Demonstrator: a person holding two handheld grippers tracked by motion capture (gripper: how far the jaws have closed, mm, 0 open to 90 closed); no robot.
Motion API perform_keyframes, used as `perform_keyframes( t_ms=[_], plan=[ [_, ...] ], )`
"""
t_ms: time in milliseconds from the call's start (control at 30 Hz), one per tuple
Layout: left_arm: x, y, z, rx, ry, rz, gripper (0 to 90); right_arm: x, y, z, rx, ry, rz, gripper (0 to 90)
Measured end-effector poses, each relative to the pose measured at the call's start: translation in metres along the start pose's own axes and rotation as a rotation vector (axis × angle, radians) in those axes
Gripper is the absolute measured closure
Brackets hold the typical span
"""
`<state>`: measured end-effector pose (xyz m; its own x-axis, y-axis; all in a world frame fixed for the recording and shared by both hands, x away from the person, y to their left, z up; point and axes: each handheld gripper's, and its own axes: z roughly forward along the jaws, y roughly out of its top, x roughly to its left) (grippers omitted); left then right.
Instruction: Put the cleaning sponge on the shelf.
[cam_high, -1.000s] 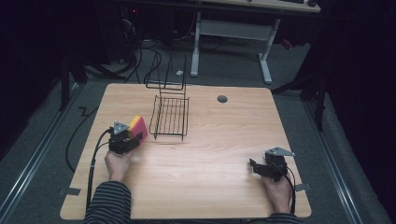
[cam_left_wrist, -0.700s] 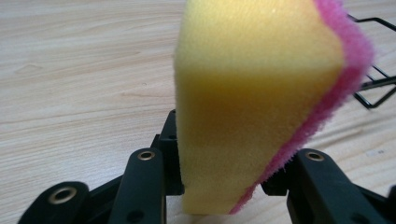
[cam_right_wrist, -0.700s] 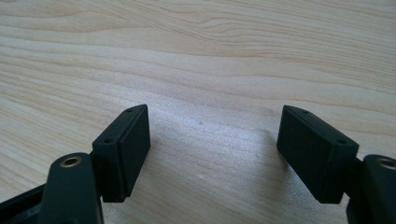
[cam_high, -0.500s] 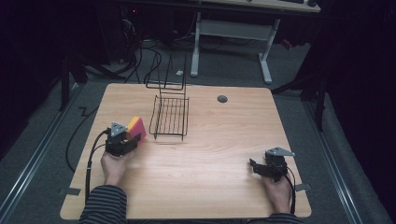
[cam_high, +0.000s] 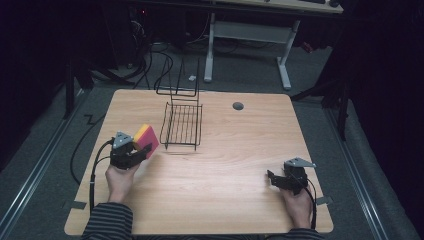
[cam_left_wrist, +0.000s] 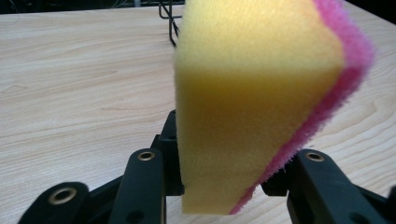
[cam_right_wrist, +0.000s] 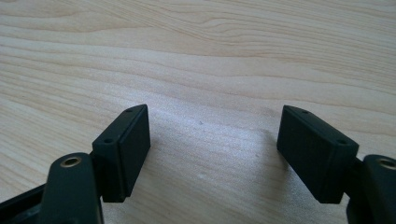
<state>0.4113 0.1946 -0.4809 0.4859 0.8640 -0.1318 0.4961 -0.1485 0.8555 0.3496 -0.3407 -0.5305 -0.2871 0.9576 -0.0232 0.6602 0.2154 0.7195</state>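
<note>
The left claw (cam_high: 141, 152) is clenched on a sponge (cam_high: 146, 139), yellow with a pink scrub layer, and holds it clear of the tabletop (cam_high: 225, 165) on the left side, just left of the wire rack (cam_high: 182, 125). In the left gripper view the sponge (cam_left_wrist: 252, 107) stands on edge between the two black jaws, its yellow face toward the camera and the pink layer along the right edge; the jaws press on its lower part from both sides. A corner of the rack (cam_left_wrist: 169, 21) shows behind it at the top. The rack sits empty toward the back middle of the tabletop, with a tall wire frame at its far end. The right claw (cam_high: 272, 179) rests low near the front right corner, well apart from the sponge and rack. In the right gripper view its claw (cam_right_wrist: 212, 149) is released, the jaws standing wide with bare wood between them.
</note>
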Motion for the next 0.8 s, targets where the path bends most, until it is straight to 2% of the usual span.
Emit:
perform_keyframes(
  t_ms=[300, 600, 800],
  plan=[
    [-0.005, 0.002, -0.011, -0.011, -0.021, 0.004, 61.1, 0.000, 0.000, 0.000, 0.001, 0.000, 0.005, 25.9],
    [-0.018, 0.013, -0.015, -0.015, -0.059, 0.051, 61.1, 0.001, 0.000, 0.000, 0.004, 0.000, 0.014, 25.9],
    [-0.023, 0.017, -0.013, -0.014, -0.076, 0.058, 61.2, 0.000, 0.000, 0.000, 0.001, 0.000, 0.004, 25.9]
  ],
)
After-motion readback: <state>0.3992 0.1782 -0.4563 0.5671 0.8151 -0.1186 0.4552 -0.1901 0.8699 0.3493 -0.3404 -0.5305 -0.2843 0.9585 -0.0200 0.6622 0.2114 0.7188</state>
